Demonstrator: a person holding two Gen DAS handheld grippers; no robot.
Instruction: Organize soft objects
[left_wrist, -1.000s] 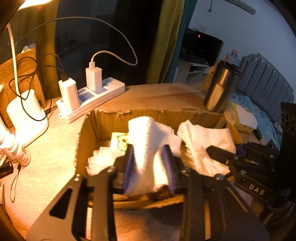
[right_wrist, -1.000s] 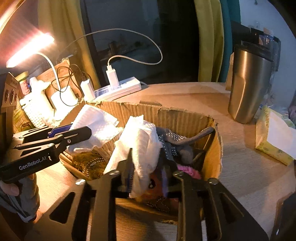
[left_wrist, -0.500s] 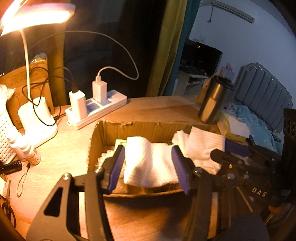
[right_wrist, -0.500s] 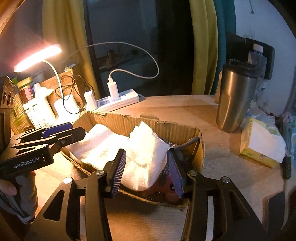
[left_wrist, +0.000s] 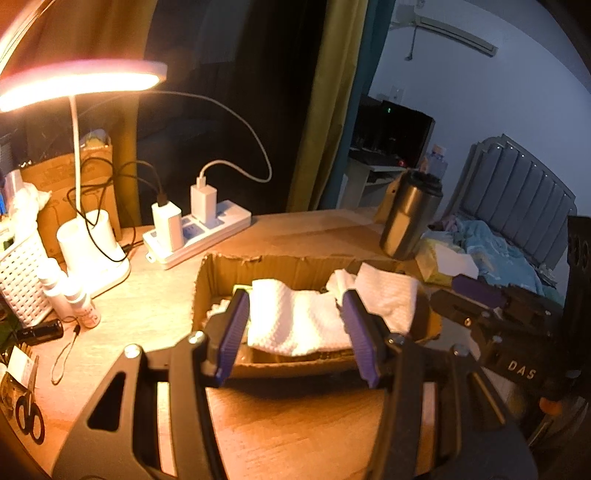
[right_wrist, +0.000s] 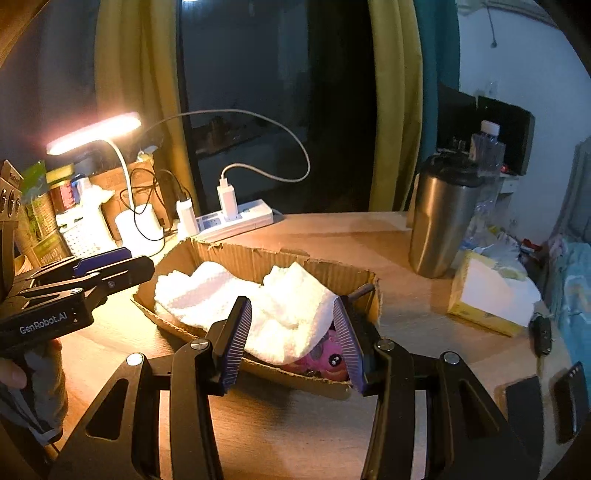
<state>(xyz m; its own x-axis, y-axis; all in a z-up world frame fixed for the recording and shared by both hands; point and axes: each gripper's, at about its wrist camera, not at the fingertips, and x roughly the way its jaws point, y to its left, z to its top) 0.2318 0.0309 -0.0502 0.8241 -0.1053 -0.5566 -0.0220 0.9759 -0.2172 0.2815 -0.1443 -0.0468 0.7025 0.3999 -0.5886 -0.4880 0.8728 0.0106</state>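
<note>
A shallow cardboard box sits on the wooden table. A white textured cloth lies spread over its contents. A pink plush toy peeks out under the cloth at the box's near right corner. My left gripper is open and empty, just in front of the box with its jaws apart. My right gripper is open and empty, at the box's near right corner. Each gripper also shows in the other's view, the left and the right.
A lit desk lamp, a white power strip with chargers and a white basket stand at the back left. A steel tumbler and a yellow tissue pack stand right. Scissors lie near left.
Both grippers opened and let go of the white cloth, which now lies flat over the box. Both pulled back and up from the box.
</note>
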